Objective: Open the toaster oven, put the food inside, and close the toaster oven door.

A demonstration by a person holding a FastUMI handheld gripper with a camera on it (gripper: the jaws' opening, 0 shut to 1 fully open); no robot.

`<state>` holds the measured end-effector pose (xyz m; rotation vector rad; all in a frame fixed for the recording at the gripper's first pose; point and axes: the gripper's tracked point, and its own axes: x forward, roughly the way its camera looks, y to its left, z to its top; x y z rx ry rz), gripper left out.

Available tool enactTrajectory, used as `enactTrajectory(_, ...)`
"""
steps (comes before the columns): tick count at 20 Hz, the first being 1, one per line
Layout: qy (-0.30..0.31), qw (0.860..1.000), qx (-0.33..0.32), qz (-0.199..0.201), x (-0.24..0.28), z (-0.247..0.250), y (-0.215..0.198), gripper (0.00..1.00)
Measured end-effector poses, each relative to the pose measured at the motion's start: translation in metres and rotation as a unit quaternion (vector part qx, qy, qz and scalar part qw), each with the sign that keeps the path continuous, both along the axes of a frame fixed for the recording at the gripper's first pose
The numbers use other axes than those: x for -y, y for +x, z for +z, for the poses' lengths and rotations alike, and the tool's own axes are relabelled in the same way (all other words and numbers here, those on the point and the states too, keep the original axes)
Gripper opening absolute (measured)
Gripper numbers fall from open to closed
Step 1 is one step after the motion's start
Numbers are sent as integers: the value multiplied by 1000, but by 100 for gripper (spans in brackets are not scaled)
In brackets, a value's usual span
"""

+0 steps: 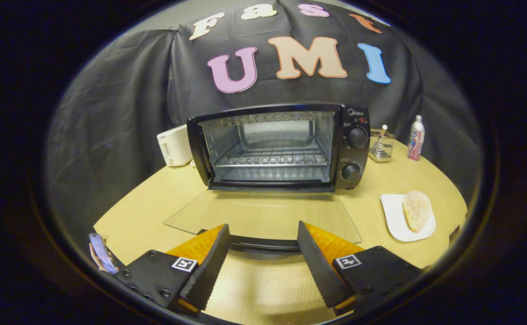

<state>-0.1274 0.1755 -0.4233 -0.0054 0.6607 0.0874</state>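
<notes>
Gripper view: gripper (263, 253) fingers spread wide, holding nothing, hovering over the tabletop (155, 203) at bottom centre of frame. Toaster oven (279, 146) sits mid-frame, door (263, 216) dropped fully open and lying flat toward the fingers; door handle (263, 245) runs across the gap between the fingertips, contact not clear. Wire rack inside the cavity is bare. Food (417, 210), a flat round bread, lies on a white plate (394, 219) at right of frame, well apart from the oven. White appliance (175, 145) left of the oven. Clear holder (381, 146) and bottle (416, 137) upper right. Hand with phone (102, 255) lower left.
</notes>
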Motion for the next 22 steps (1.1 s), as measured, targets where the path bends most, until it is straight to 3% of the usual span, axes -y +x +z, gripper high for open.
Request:
enactTrajectory(13, 10, 1000, 1, 6, 7, -3, 6, 95)
enactTrajectory(16, 34, 999, 5, -10, 20, 14, 4, 95)
enactTrajectory(22, 20, 996, 53, -65, 85, 67, 14, 95)
